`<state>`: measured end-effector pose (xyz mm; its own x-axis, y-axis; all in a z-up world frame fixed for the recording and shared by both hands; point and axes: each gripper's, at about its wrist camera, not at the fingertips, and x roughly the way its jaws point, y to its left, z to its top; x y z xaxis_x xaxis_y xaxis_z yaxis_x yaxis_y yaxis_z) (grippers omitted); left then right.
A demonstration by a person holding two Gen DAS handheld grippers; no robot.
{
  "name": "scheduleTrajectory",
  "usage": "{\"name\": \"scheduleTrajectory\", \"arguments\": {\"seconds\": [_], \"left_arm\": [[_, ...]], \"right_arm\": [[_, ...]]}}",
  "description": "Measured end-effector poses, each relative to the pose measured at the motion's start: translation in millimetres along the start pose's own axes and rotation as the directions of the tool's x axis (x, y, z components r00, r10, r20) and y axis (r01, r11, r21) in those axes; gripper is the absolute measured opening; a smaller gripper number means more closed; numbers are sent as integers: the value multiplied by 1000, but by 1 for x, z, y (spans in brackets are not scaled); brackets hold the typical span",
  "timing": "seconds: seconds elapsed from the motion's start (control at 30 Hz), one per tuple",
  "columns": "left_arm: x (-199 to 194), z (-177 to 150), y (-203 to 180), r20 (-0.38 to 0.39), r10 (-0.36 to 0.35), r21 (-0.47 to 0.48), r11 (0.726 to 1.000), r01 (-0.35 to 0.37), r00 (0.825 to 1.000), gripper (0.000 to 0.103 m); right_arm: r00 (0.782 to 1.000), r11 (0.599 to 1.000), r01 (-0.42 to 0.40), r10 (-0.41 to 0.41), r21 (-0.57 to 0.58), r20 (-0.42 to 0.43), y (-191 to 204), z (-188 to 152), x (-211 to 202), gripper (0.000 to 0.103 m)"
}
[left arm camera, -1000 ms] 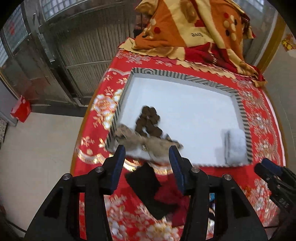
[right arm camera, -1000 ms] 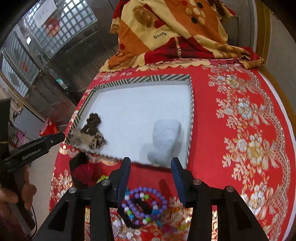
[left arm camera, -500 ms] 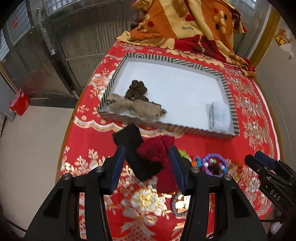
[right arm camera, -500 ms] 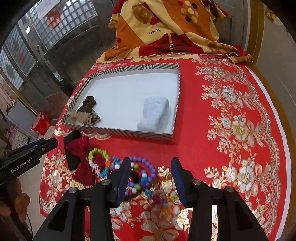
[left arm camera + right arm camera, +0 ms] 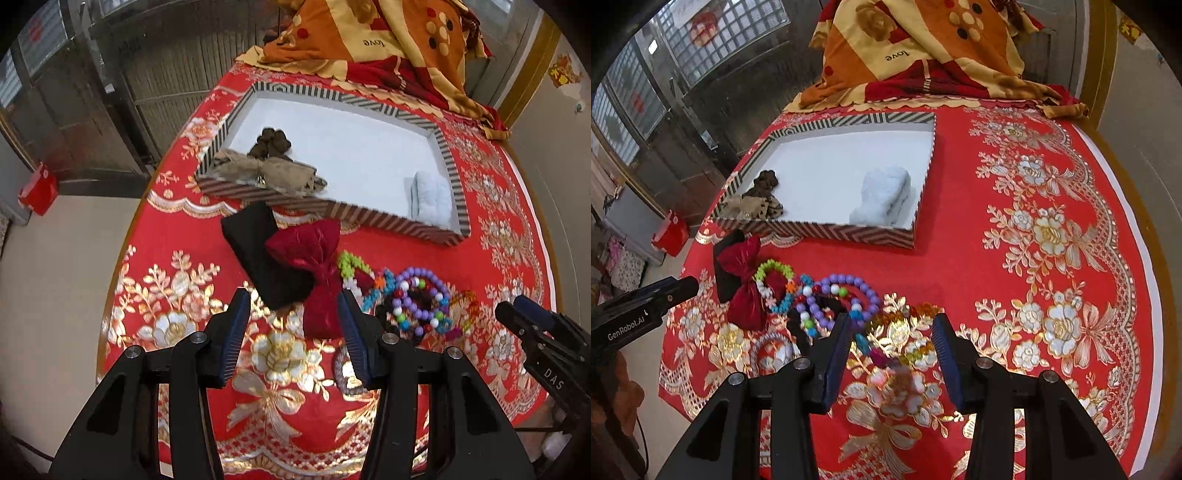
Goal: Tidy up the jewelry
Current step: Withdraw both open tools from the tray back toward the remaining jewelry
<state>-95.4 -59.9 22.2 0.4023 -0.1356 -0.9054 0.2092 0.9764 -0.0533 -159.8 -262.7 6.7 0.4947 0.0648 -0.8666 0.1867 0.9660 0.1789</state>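
Jewelry is mostly unsorted: left gripper [image 5: 291, 325] is released and empty, jaws apart over the red bow [image 5: 314, 266] lying on a black cloth [image 5: 255, 243], and right gripper [image 5: 890, 345] is likewise spread and holding nothing above loose beads, just beside the purple bead bracelet [image 5: 846, 295] and green bracelet [image 5: 774, 271]. Beyond them on the red worktop [image 5: 960, 258] the striped tray [image 5: 827, 230] already holds a brown scrunchie [image 5: 766, 182], a tan bow [image 5: 266, 173] and a pale blue cloth roll [image 5: 882, 199]. By my read roughly a third is done, with bow, bracelets and small scattered pieces left to move in.
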Motion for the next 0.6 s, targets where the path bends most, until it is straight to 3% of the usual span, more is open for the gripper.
{"name": "scheduleTrajectory", "arguments": {"seconds": [0.6], "left_arm": [[18, -16, 35, -106, -103, -112, 990, 91, 989, 48]], "right_arm": [[997, 998, -54, 53, -31, -57, 5, -6, 18, 43]]}}
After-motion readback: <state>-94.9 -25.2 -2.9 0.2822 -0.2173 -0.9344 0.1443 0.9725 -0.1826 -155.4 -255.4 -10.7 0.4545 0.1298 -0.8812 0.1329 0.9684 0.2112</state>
